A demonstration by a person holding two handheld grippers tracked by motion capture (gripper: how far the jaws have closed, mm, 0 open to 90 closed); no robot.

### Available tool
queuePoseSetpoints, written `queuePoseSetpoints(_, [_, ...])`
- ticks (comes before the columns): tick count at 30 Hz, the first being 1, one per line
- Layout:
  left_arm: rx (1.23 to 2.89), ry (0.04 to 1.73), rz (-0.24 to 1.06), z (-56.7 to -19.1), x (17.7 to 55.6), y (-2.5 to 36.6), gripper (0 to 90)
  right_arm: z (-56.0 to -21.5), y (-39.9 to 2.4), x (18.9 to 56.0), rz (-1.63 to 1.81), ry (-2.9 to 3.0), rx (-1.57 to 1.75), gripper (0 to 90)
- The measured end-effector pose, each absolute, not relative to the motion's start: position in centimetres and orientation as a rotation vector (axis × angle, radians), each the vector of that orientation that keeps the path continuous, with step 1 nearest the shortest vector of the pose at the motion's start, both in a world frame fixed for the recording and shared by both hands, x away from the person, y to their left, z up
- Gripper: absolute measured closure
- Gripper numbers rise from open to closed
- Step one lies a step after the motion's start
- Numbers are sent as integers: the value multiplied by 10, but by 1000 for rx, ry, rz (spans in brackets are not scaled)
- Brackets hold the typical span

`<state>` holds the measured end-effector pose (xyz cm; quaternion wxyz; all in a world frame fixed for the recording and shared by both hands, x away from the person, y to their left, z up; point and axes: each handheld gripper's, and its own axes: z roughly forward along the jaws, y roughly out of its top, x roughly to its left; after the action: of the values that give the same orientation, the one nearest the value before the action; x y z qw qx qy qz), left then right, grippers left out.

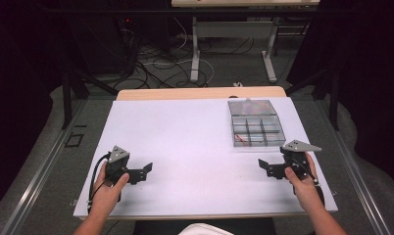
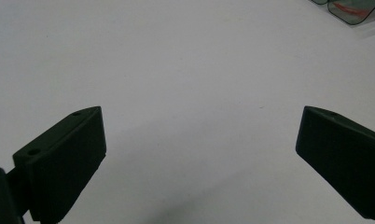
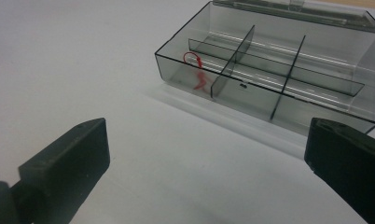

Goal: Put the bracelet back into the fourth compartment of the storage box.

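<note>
A clear smoky plastic organizer box (image 1: 256, 126) with several compartments and its lid folded back lies on the white table at the far right. In the right gripper view the box (image 3: 288, 70) holds a small red looped piece (image 3: 197, 70) in its near-left compartment. My right gripper (image 1: 264, 167) is held low near the table's front right, open and empty, a short way in front of the box. My left gripper (image 1: 142, 171) rests at the front left, open, with bare white table between its jaws. A corner of the box (image 2: 349, 9) peeks in at the upper right of the left gripper view.
The white table top (image 1: 185, 142) has a wooden strip along its far edge. Beyond it stand metal table legs (image 1: 195, 54) and tangled cables (image 1: 156, 66) on a dark floor. Grey rails run along both sides.
</note>
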<state>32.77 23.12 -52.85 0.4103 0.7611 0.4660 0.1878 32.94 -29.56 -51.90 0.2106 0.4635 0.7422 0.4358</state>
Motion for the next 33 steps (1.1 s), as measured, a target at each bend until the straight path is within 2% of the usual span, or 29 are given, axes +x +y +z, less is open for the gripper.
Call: queuePoseSetpoints(33, [1900, 1171, 485, -529, 327, 230, 18, -543, -313, 334, 1155, 2052, 1434, 7])
